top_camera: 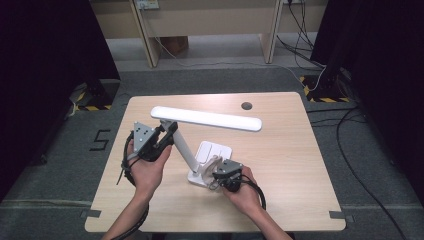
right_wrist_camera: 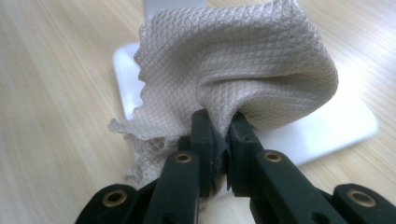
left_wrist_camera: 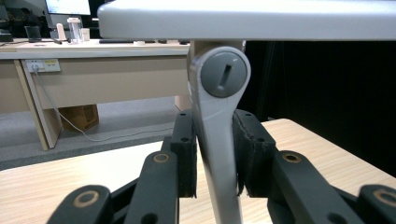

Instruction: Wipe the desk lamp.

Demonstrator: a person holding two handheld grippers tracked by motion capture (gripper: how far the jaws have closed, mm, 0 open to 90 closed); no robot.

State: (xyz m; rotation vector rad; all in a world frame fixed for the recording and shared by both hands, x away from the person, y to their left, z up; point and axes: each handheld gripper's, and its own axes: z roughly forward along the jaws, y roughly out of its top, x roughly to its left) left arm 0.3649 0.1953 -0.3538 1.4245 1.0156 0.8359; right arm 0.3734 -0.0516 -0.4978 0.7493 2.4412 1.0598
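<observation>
Gripping the slanted arm (left_wrist_camera: 215,154) of a white desk lamp (top_camera: 200,135), the left gripper (top_camera: 167,135) has its jaws closed on both sides of that arm, just below the grey hinge cap (left_wrist_camera: 223,74); in the left gripper view the pads press the arm from left and right, and the lamp head (left_wrist_camera: 247,18) runs across the top, right above the jaws. High view: the left gripper sits at the table's (top_camera: 280,165) left-centre, with the lamp head (top_camera: 206,118) stretching level to its right. Right gripper (top_camera: 220,176) is clamped on a crumpled beige cloth (right_wrist_camera: 233,70), which bunches up ahead of the jaw tips. Cloth lies over the lamp's flat white base (right_wrist_camera: 336,130), touching it. Right gripper is at the near edge of the base (top_camera: 212,155), right of the lamp arm's foot. Both hands come in from the near table edge.
</observation>
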